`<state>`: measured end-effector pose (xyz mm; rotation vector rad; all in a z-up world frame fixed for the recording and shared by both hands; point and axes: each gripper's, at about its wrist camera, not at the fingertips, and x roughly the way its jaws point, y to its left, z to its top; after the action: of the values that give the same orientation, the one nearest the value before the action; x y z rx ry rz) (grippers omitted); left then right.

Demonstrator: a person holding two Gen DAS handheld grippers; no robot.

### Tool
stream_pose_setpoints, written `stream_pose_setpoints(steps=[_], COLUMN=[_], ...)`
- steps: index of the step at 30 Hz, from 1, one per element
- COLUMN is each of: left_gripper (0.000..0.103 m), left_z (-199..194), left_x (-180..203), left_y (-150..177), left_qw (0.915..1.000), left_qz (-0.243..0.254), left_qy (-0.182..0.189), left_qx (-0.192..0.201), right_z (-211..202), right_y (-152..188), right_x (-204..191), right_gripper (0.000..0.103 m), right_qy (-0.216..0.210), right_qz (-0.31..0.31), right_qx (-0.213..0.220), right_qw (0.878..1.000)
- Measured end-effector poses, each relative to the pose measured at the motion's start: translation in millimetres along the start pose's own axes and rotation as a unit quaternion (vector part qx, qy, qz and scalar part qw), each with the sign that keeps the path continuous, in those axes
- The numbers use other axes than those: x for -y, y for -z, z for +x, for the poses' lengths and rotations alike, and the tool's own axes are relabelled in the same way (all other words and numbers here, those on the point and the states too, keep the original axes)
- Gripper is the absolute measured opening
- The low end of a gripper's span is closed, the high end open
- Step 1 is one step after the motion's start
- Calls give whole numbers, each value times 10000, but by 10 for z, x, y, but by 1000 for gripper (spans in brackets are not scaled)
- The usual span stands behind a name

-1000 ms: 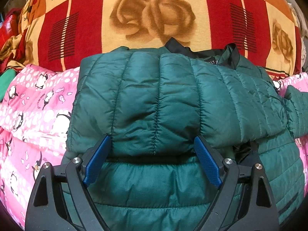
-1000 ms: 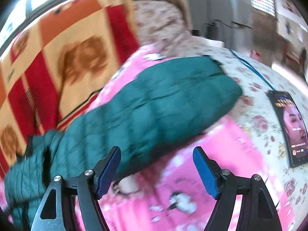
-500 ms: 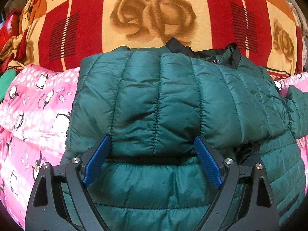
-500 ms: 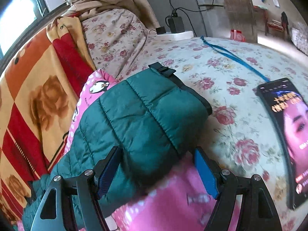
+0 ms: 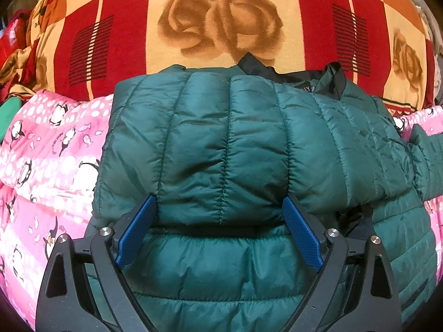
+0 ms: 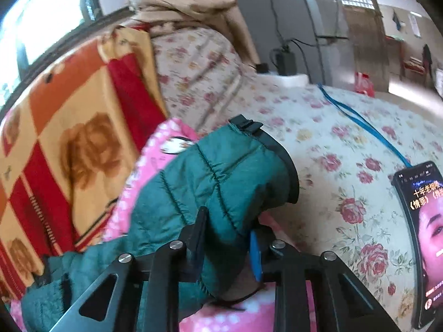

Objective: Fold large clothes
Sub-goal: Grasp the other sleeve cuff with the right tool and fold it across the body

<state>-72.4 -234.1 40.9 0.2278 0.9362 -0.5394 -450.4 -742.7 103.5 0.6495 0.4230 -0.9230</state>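
A dark green quilted puffer jacket [image 5: 227, 149] lies on a pink penguin-print quilt [image 5: 49, 149]. One sleeve is folded across its body. My left gripper [image 5: 218, 221] is open, its blue pads on either side of the folded sleeve's near edge. In the right wrist view my right gripper [image 6: 227, 238] is shut on the jacket's other sleeve [image 6: 221, 182], just behind its black cuff [image 6: 279, 152]. The sleeve bunches between the fingers.
A red and orange rose-print blanket [image 5: 221, 22] is piled behind the jacket. A floral bedsheet [image 6: 346, 171] spreads to the right, with a lit phone [image 6: 423, 238] and a blue cord [image 6: 360, 121] on it. A charger and cables stand by the wall.
My right gripper has moved along the sleeve to near the cuff and closed on it. My left gripper and the jacket body have stayed still.
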Motion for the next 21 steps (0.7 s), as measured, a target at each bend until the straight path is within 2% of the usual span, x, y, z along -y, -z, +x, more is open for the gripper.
stream_pose_setpoints(steps=[7,12,21], left_gripper=[92,92,92], left_z=[-190,-296,-414], left_x=[-74,-152,-280], left_y=[-45,-78,-137], left_qw=[9994,9985,9966], left_qz=[-226,-391,-633], left_qy=[216,327,416], left_qx=[131,214,310], right_z=[-297,-474,-601], right_y=[4,32,221], right_x=[-350,-685,-1392], right_gripper=[21,15,12], right_qy=[-677,-1139,-1705], right_qz=[-129,-347,-961], right_qx=[165,201,-31], right_qw=[9975,9927,9807])
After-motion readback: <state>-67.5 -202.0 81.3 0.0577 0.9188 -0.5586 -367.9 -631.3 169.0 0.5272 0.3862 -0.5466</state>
